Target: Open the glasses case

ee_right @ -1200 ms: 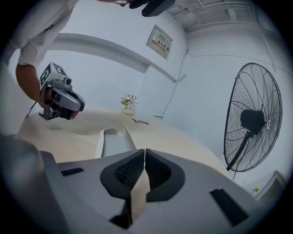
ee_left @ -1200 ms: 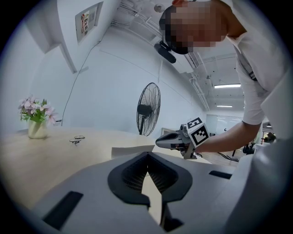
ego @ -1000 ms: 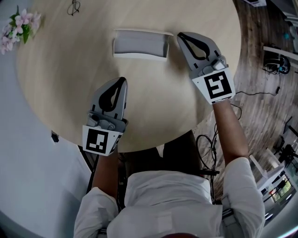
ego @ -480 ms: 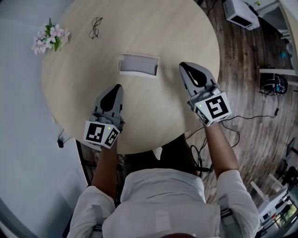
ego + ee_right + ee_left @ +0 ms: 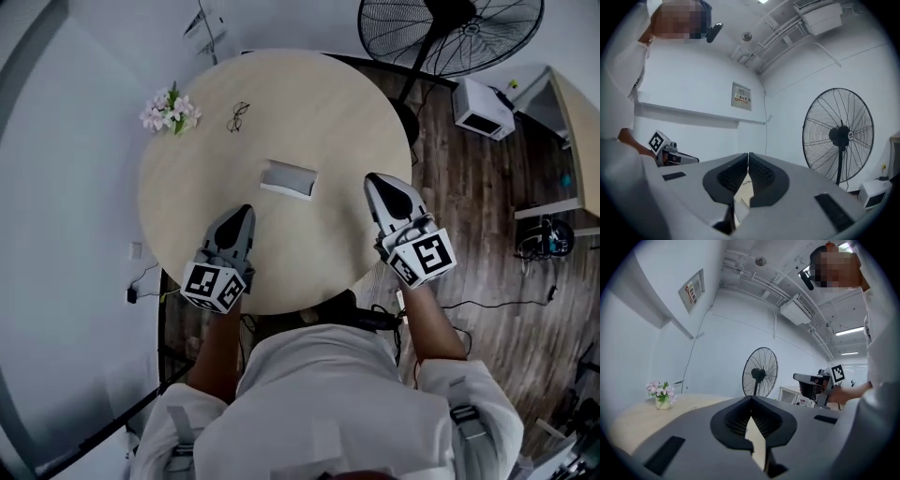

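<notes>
Jaws are pressed together on both tools, and nothing is held in either. The left hand-held gripper (image 5: 244,214) is poised over the near edge of the round counter (image 5: 319,94). The right hand-held gripper (image 5: 375,180) is poised over the same edge at the other side. Both tips are pointed away from the person. In each gripper view only the closed tips are shown, with a sliver of pale counter behind them.

The glasses case (image 5: 288,179) is seen lying flat, just ahead and to the right of the left hand-held gripper's tip. It is about level with the right one's tip, off to its left, and is touched by neither. Whether its lid is raised cannot be told at this size.

The case is judged to be a light, stiff shell with a smooth skin, so it is likely to be pushed along the counter rather than opened if pressed from one side only. The base would best be pinned by one hand-held gripper while the long seam edge of the lid is caught by the other. Both pairs of jaws would first need to be spread.

Farther ahead of the left hand-held gripper a pair of glasses (image 5: 238,116) is laid. A small pot of flowers (image 5: 170,110) is set farther left. A floor fan (image 5: 450,28) is stood beyond the counter, ahead of the right hand-held gripper.
</notes>
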Tool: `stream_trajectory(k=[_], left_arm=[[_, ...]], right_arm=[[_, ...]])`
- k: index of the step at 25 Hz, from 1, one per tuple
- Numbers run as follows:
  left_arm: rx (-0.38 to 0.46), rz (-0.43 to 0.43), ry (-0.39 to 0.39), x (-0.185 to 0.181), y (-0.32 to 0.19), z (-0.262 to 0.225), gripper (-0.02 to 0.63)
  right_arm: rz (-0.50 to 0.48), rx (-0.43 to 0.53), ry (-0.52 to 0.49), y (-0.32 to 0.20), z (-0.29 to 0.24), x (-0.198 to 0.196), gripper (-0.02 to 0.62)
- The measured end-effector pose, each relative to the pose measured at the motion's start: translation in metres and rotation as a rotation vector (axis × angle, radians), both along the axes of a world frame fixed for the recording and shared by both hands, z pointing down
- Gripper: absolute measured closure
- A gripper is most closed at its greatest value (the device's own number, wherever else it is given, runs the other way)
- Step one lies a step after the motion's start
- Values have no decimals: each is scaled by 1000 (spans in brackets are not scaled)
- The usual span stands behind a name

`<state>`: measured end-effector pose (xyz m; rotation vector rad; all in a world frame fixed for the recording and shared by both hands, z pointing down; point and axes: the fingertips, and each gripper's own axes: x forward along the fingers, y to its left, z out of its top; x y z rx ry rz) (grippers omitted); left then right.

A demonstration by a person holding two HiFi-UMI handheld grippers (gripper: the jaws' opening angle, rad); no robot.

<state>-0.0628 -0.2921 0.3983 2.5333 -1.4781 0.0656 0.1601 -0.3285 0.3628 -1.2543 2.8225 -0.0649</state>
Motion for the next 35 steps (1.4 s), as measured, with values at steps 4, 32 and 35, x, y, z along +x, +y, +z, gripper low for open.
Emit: stream_trajectory(k=[4, 32, 35], left_arm=[[36, 11, -5, 3, 20, -38, 592], [117, 124, 39, -104, 283, -55, 592], [113, 121, 52, -105, 304, -45, 592]], right_arm=[[-36, 85, -6, 33, -37, -1, 571], [240, -32, 0, 324, -14, -78, 571], [255, -54, -3, 347, -4, -83, 571]])
